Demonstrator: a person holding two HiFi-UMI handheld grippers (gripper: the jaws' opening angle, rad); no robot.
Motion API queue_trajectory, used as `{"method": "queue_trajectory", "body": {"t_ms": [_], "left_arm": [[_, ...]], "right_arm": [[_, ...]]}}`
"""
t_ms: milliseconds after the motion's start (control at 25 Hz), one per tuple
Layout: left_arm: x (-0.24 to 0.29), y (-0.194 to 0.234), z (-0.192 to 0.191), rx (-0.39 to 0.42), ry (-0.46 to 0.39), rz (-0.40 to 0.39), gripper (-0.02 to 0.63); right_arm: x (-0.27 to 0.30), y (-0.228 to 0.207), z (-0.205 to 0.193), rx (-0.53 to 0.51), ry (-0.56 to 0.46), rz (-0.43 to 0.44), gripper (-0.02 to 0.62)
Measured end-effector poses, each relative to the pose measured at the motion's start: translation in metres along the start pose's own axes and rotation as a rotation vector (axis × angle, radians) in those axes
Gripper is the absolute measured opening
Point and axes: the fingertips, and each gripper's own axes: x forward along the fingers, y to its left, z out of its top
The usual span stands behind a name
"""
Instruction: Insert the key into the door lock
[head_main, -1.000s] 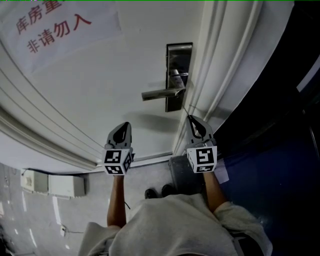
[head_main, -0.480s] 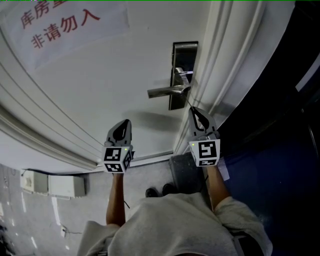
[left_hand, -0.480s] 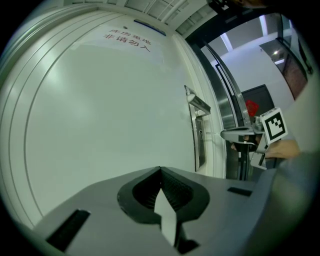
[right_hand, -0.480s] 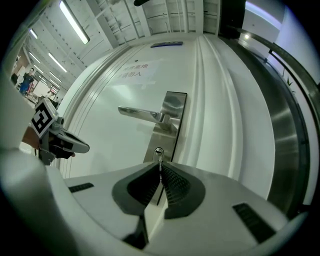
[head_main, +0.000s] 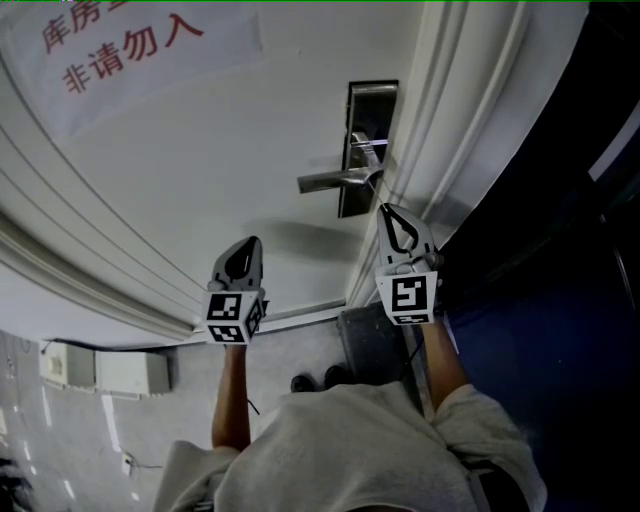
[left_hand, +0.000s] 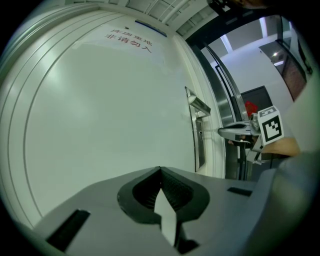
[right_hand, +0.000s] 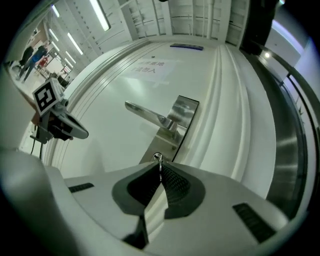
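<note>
1. The small silver metal key (right_hand: 158, 159) is pinched at the very tips of the right gripper (right_hand: 159, 169). The jaws are pressed together on it, and only a short end stands clear ahead of them. We judge this hold is meant to let the blade lead into the lock.
2. The key lies just short of the lower part of the brushed-steel rectangular lock plate (right_hand: 181, 114), below the silver lever handle (right_hand: 146, 113). We see no contact with the plate, and we cannot make out the keyhole itself.
3. The right gripper points at the door close to its frame-side edge. In our judgement this lines the key up with the plate for a straight push.
4. The left gripper (head_main: 248, 248) has its jaws closed tip to tip on nothing. It faces the bare white door panel (head_main: 200, 160), well apart from the plate. We judge it is kept aside so that the approach to the lock is unobstructed.
5. A paper notice (head_main: 130, 50) with red characters is fixed to the door's far part, well away from the lock, and has no part in the work.
</note>
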Motion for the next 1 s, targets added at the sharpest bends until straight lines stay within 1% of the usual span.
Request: {"method": "queue_trajectory", "body": {"t_ms": [200,440,520,600,680,1000], "left_arm": [[0.002,0.000,0.000,-0.002,-0.003,-0.006,0.017],[0.003,0.001,-0.001,-0.003,-0.004,-0.011,0.017],[0.004,0.002,-0.002,-0.004,-0.002,-0.012,0.017],[0.003,0.002,-0.002,-0.005,-0.001,-0.012,0.017],[0.004,0.003,-0.002,-0.008,-0.002,-0.012,0.017],[0.004,0.007,-0.005,-0.016,-0.002,-0.009,0.017]], "right_arm": [[0.002,0.008,0.003,-0.253,0.023,-0.009,0.029],[0.006,0.018,-0.003,-0.632,0.060,-0.052,0.029],[0.007,0.020,-0.006,-0.717,0.072,-0.064,0.029],[0.007,0.022,-0.007,-0.767,0.076,-0.076,0.029],[0.007,0.022,-0.007,-0.793,0.078,-0.084,0.029],[0.012,0.022,-0.010,-0.839,0.102,-0.091,0.029]]}}
